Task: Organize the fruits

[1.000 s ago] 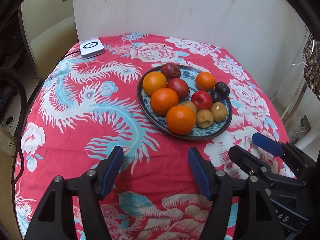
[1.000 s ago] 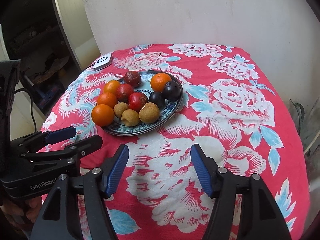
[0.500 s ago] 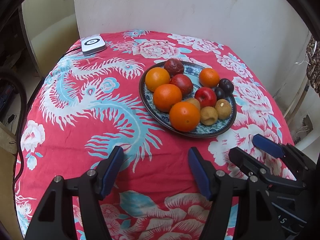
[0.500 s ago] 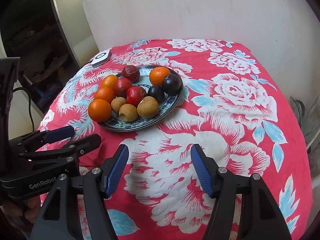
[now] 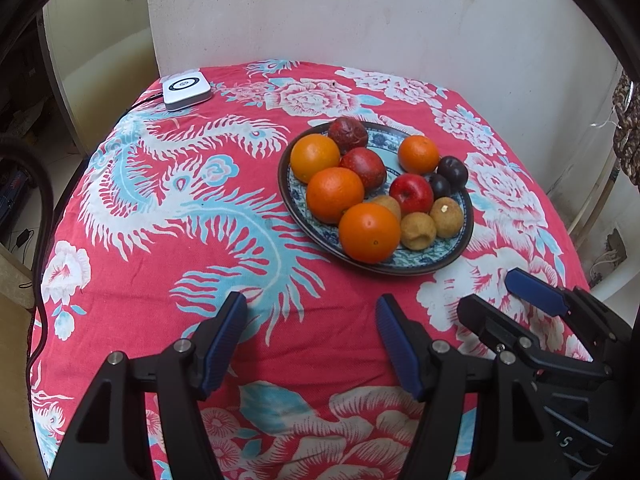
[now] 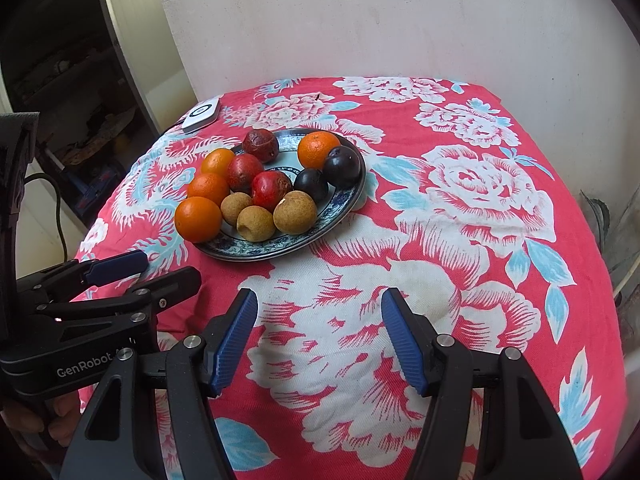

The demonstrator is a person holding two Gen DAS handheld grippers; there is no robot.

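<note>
You are easing both claws back: the plate (image 5: 460, 254) of fruits (image 5: 368, 232) on the table (image 5: 160, 280) is sitting farther off. Left claw (image 5: 310, 322) and right claw (image 6: 316, 320) are gaping, empty. "GenRobot" (image 6: 84, 369) is showing.

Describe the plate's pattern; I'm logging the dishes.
The plate is blue-and-white with a dark rim, clearest in the right wrist view.

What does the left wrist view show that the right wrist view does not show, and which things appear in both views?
Only the left wrist view shows the left gripper's open jaws head-on, with the right gripper beside it. Only the right wrist view shows the right gripper head-on, the "GenRobot" label on the other gripper, and the person's fingers holding it. Both show the plate of fruit, the white device and the red floral cloth.
</note>
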